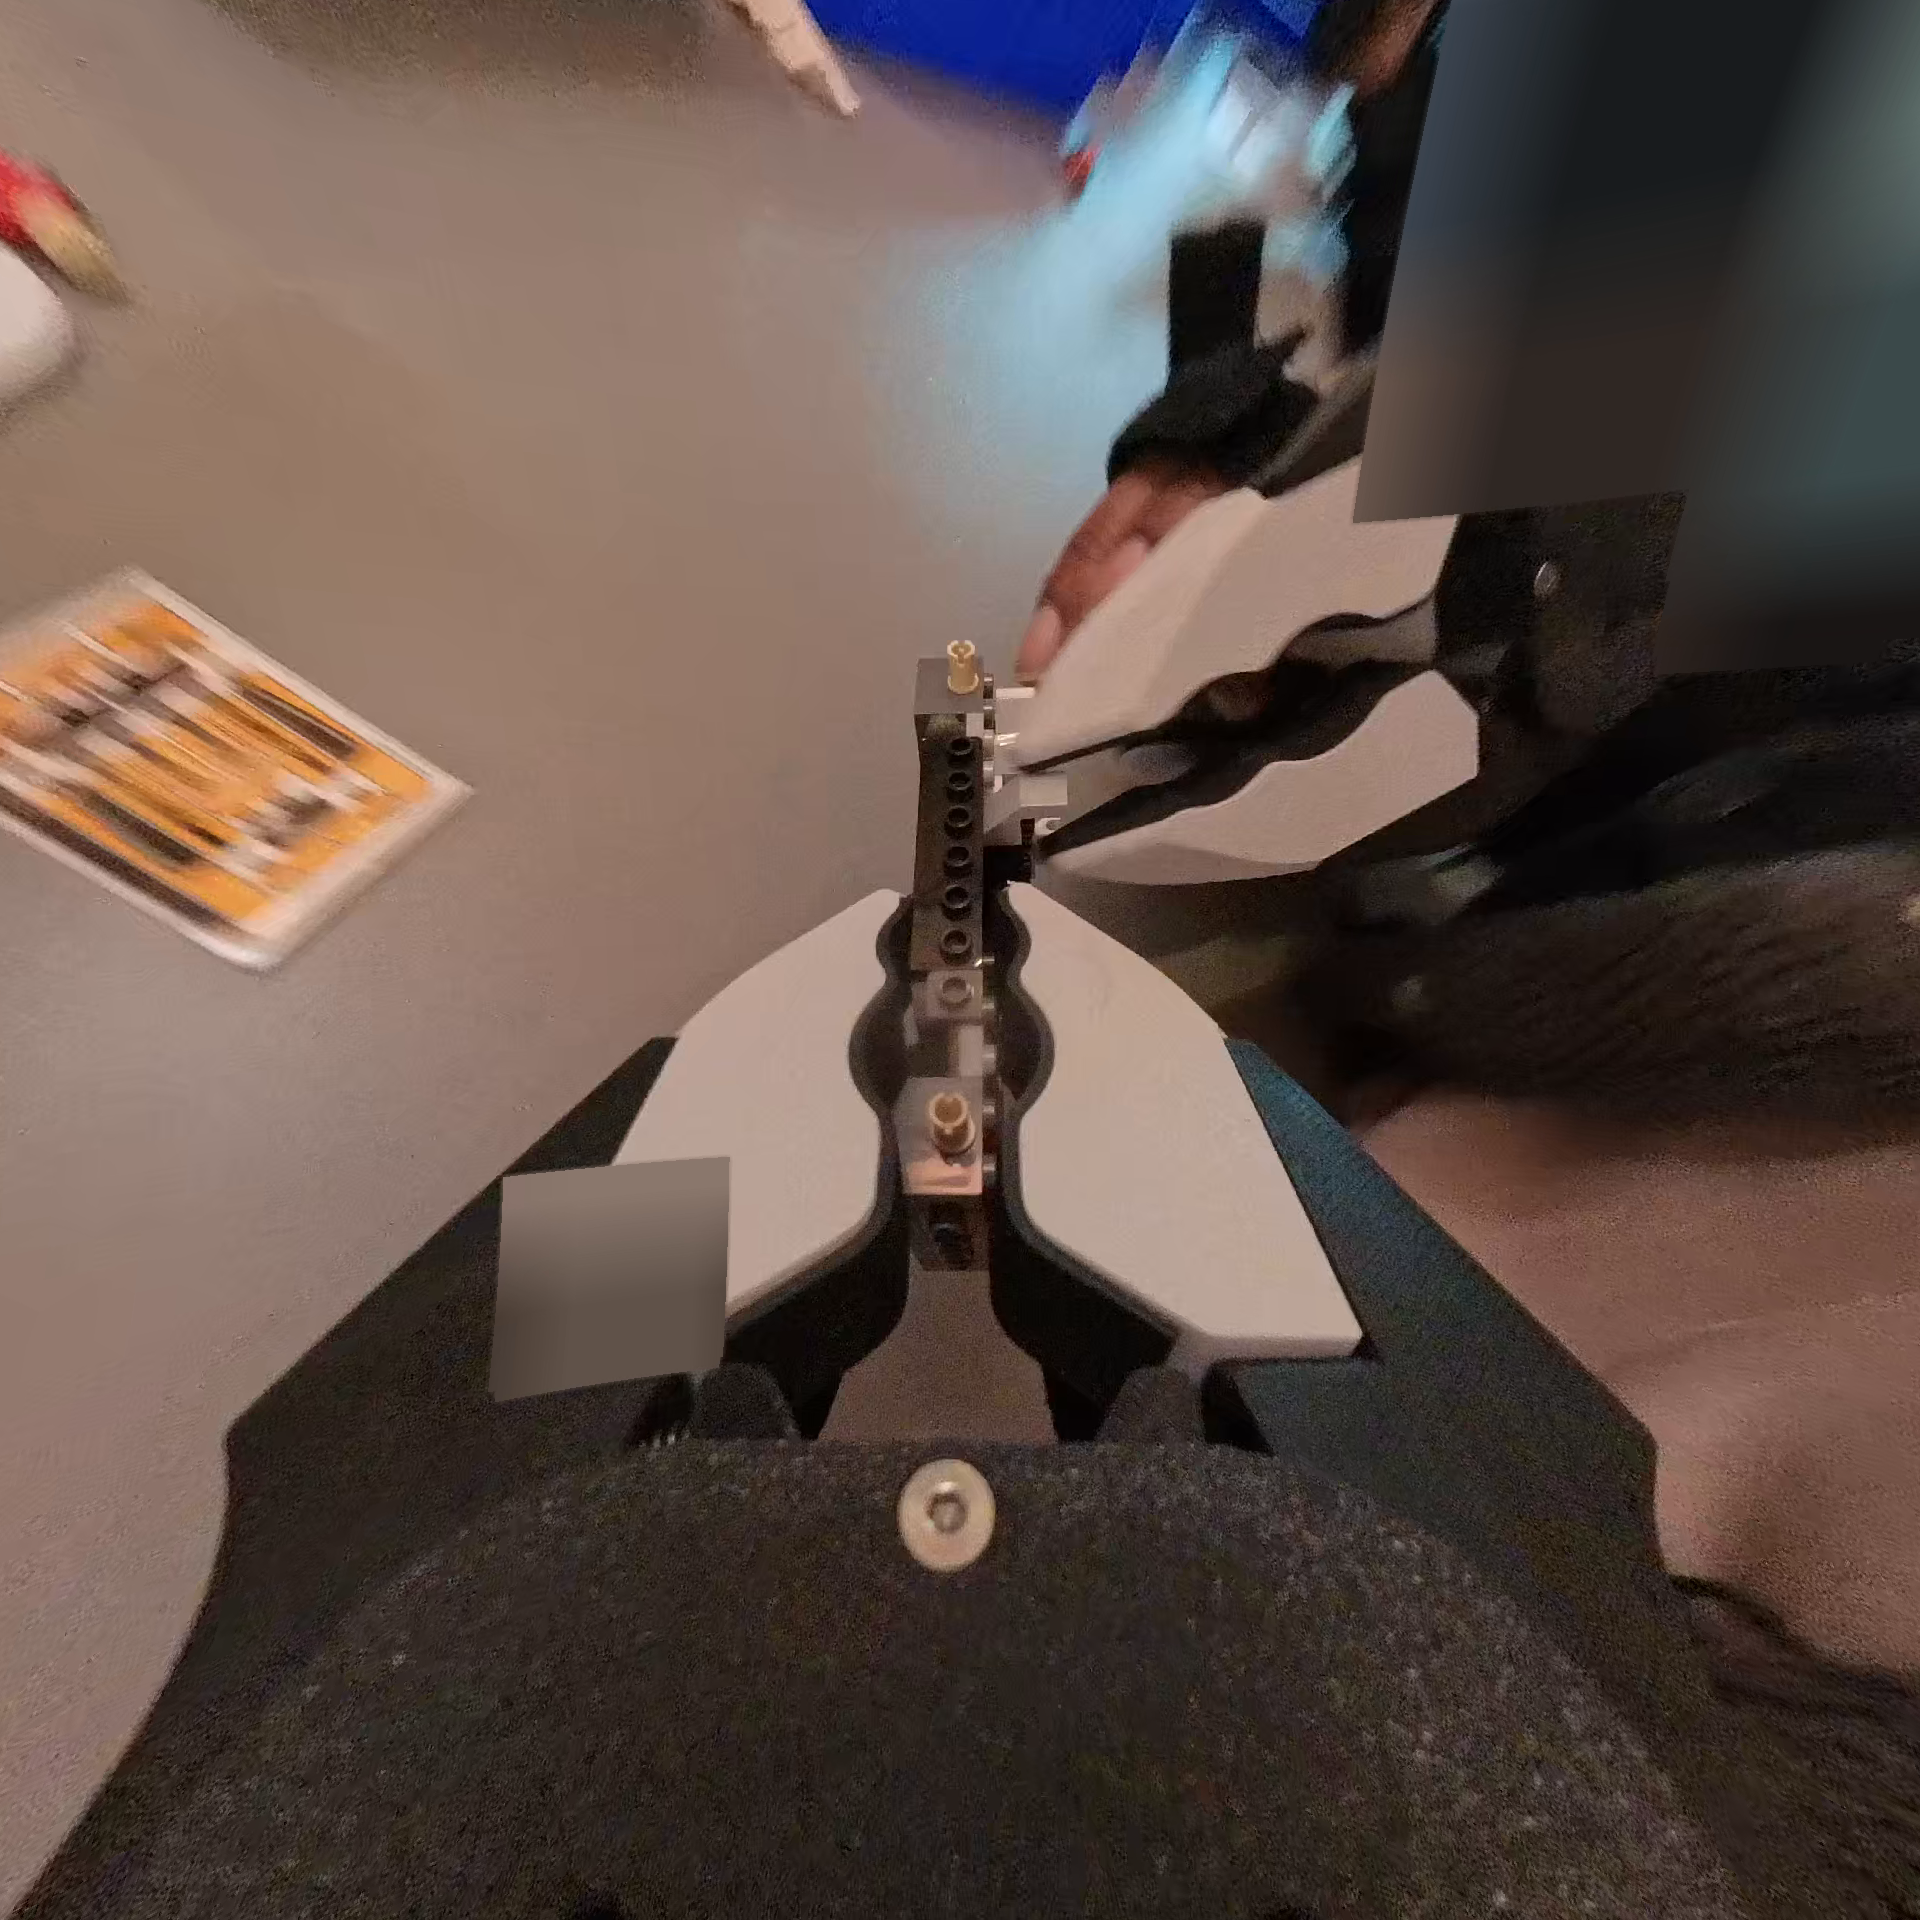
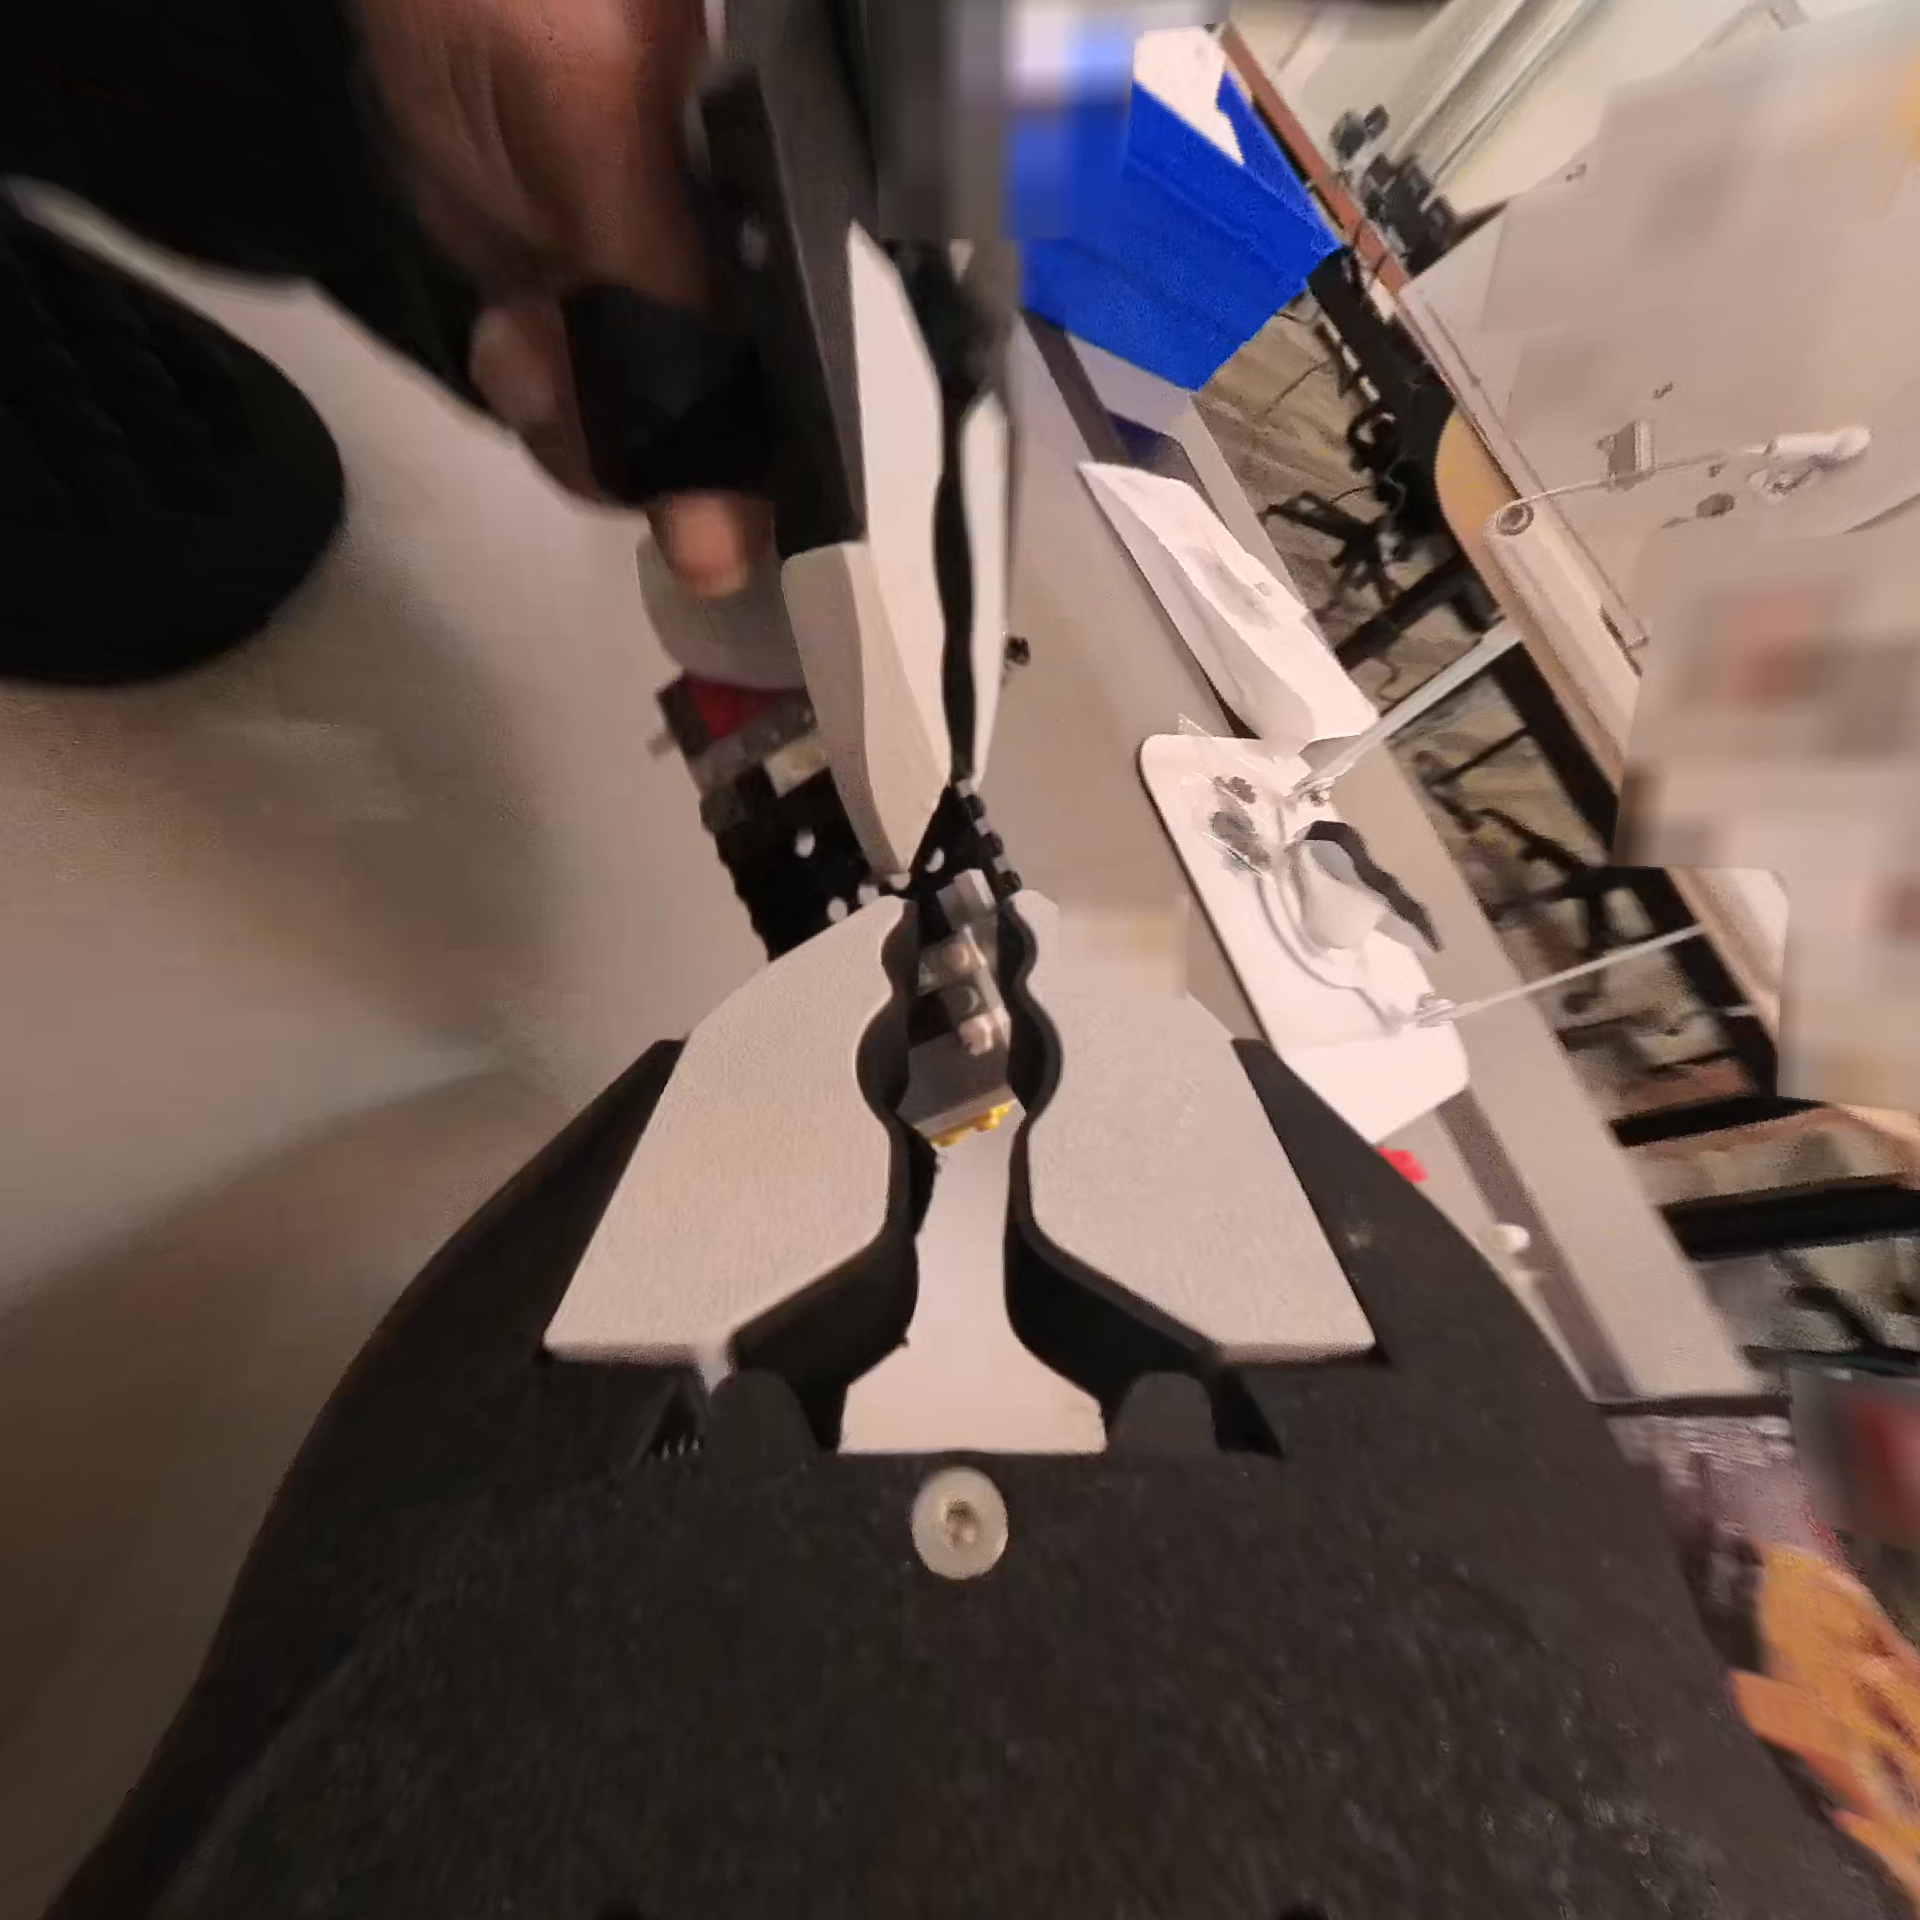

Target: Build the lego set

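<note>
Right now both sets of fingers are clamped on the same lego assembly [image 1: 951, 935], held up off the bench [image 1: 520, 436]. Left gripper [image 1: 951, 904]: white fingers [image 1: 769, 1081] closed on the lower part of a long black studded beam with grey bricks and two tan pins, one between the fingers, one at the far tip. Right gripper [image 1: 1023, 800] comes in from the right in the left wrist view, its tips pinching a small grey sub-part [image 1: 1029, 795] against the side of the beam near its upper half. In the right wrist view the right gripper [image 2: 961, 925] grips a grey stack of bricks [image 2: 961, 1049] with a yellowish piece at the near end; left gripper's fingers [image 2: 894, 644] come down from above, meeting tip to tip. A hand [image 2: 582, 291] wraps the left gripper's handle. Behind it sits a black and red lego chunk [image 2: 758, 790], probably part of the build, too blurred to be sure. Further out: orange instruction sheet [image 1: 197, 758] flat on the bench at left, white tray [image 2: 1309, 935] with small parts at right, blue bin [image 2: 1164, 249] at the back.
</note>
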Demonstrator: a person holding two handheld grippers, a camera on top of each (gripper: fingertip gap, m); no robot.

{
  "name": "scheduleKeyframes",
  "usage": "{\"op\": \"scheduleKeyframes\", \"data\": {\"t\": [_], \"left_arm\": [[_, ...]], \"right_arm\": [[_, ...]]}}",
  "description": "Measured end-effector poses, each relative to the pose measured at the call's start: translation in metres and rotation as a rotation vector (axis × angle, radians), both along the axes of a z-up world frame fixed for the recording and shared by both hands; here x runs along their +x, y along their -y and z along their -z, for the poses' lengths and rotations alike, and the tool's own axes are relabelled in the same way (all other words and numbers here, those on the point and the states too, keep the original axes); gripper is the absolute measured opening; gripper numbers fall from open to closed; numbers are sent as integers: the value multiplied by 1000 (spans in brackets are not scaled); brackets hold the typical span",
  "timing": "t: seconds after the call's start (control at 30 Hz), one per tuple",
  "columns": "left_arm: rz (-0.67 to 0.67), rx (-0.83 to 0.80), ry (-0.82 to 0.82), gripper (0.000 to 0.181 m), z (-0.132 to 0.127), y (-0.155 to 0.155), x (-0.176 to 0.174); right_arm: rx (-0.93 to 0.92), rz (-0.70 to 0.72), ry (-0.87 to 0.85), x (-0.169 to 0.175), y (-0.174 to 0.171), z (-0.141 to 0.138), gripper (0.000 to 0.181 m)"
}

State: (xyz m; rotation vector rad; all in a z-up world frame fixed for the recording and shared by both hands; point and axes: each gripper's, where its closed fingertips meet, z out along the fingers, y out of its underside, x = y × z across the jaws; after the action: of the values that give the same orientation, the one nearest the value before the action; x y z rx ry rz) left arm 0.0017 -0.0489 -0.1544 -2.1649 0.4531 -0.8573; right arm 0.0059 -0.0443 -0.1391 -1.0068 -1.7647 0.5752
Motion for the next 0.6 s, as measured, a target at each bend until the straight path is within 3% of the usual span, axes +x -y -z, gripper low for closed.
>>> {"op": "scheduleKeyframes", "data": {"t": [0.03,0.17,0.33,0.6], "left_arm": [[-15,-60,131,13,4,-2,0],[-41,-232,426,13,27,-4,7],[-33,-339,465,13,51,-4,17],[6,-411,507,13,59,-4,30]], "right_arm": [[-69,-15,-8,4,0,-6,14],[-233,-11,25,25,-13,-11,23],[-297,-53,205,46,-15,31,40],[31,-189,392,42,-7,83,77]]}}
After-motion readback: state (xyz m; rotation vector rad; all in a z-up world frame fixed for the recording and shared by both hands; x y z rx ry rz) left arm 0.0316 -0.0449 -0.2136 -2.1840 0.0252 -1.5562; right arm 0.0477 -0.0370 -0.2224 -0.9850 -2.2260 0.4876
